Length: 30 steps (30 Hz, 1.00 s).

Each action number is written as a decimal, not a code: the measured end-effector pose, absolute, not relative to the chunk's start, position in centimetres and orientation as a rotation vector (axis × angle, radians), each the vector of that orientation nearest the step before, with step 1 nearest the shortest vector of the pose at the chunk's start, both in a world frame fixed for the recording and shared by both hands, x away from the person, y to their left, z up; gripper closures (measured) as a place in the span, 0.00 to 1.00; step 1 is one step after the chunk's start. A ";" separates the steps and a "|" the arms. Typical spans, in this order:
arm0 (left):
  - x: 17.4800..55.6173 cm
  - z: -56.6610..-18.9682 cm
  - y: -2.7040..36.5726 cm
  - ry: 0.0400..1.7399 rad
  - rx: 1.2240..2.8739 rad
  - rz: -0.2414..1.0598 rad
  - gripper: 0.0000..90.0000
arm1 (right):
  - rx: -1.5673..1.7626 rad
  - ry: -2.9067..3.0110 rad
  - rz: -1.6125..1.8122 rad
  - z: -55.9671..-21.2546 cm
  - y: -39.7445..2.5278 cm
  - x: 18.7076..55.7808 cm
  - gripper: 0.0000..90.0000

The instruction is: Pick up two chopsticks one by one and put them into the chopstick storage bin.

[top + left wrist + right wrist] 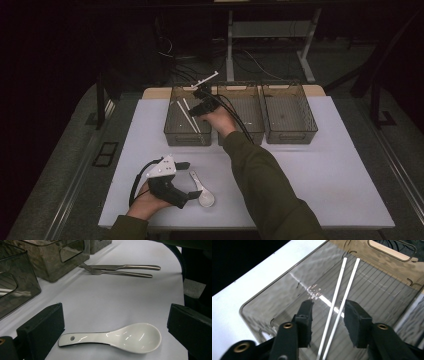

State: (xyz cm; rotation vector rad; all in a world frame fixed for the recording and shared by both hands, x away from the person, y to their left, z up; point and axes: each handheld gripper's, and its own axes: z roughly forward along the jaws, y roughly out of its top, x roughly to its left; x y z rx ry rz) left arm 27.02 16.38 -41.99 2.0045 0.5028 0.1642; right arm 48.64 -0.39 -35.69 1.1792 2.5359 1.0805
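Spoon (117,338) between the parted jaws of the left claw (112,327).
Its long axis runs jaw to jaw; right claw (327,312), released, straddles two chopsticks (337,307), apparently above them.

We are seeing a dim room around a brightly lit white table (320,170); the far background is sinking into black. Overhead light is glaring off the bin (294,287) floor and glinting on the spoon (135,337). Shadows are falling soft. The near jaws are blurring slightly; the high view is looking grainy.
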 end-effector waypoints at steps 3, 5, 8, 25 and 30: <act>27.0 -42.0 16.4 0.506 2.005 0.165 0.00 | 1.153 2.544 1.100 -35.5 -1.3 48.1 0.56; 27.0 -42.0 16.3 0.507 2.004 0.165 0.00 | 1.132 2.558 1.139 -35.3 -2.1 47.7 0.52; 27.0 -42.1 16.3 0.513 2.008 0.162 0.00 | 1.102 2.562 1.182 -35.1 -3.4 46.9 0.46; 27.3 -42.3 16.3 0.527 2.029 0.158 0.00 | 1.019 2.447 1.325 -34.5 -11.7 41.9 0.26; 27.3 -42.4 16.2 0.532 2.034 0.160 0.00 | 1.008 2.420 1.335 -34.9 -13.9 40.5 0.23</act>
